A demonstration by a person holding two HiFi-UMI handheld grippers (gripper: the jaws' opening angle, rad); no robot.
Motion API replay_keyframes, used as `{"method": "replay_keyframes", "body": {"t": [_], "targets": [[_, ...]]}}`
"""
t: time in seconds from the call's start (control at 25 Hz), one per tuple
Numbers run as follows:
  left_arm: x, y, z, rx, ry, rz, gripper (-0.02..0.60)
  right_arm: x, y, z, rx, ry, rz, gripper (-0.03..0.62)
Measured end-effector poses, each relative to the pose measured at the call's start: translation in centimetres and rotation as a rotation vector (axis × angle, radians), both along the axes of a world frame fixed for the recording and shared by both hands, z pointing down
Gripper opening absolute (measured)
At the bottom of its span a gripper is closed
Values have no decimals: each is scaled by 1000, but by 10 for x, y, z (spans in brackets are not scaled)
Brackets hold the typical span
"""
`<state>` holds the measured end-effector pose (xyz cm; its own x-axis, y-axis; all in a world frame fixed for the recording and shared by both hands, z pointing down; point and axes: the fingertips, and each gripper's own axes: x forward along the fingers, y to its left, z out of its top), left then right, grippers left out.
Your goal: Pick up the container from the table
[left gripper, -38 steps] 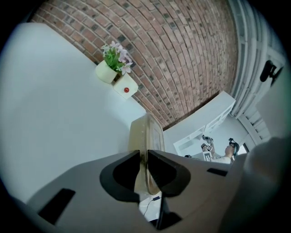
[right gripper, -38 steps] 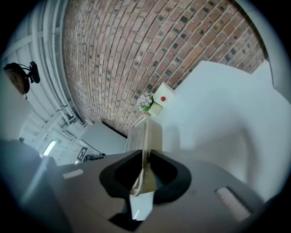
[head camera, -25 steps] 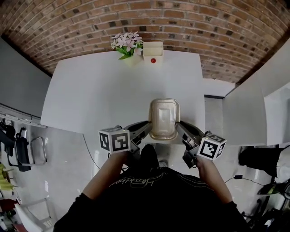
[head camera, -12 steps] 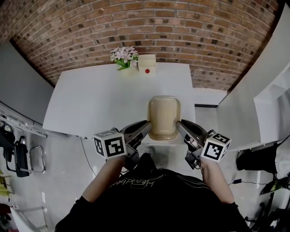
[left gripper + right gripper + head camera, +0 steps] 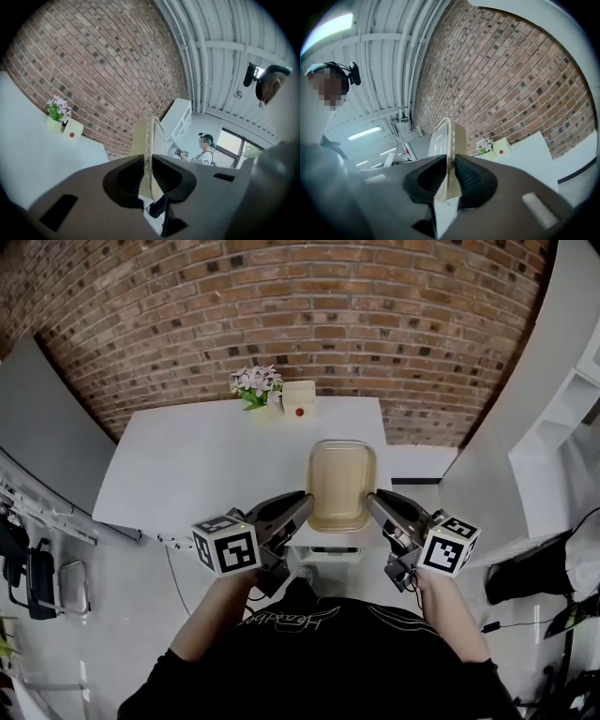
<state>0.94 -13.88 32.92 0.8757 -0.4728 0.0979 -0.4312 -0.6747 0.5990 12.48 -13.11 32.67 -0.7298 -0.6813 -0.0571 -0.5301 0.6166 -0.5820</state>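
Note:
A beige rectangular plastic container (image 5: pixel 340 484) with a clear lid hangs in the air above and in front of the white table (image 5: pixel 197 465), held between both grippers. My left gripper (image 5: pixel 302 506) is shut on the rim at its near left corner, and the rim (image 5: pixel 149 154) shows edge-on between the dark pads. On the near right corner my right gripper (image 5: pixel 377 506) is shut on the rim, seen as a thin edge (image 5: pixel 449 159) between its pads. The container (image 5: pixel 451 140) appears level in the head view.
At the table's far edge stand a small pot of pink flowers (image 5: pixel 256 385) and a white box with a red dot (image 5: pixel 299 397). A brick wall (image 5: pixel 309 324) rises behind. White shelving (image 5: pixel 572 409) stands to the right. Another person (image 5: pixel 206 147) stands far off.
Both grippers have lifted the container higher off the table and carried it back from it. The table looks smaller and farther below now.

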Motion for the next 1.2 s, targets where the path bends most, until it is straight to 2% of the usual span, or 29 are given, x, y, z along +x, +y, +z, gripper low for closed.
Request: {"method": "replay_keyframes", "body": {"t": [0.32, 0.6, 0.76, 1.2], "targets": [[0, 18, -17, 58, -14, 8, 60, -1, 18, -16, 59, 0, -5, 60], [-7, 26, -20, 55, -6, 4, 60, -7, 25, -22, 71, -13, -23, 58], [-6, 31, -25, 91, -23, 3, 60, -7, 30, -21, 64, -25, -24, 58], [-6, 37, -26, 79, -19, -10, 60, -5, 36, -24, 76, -41, -28, 58]]}}
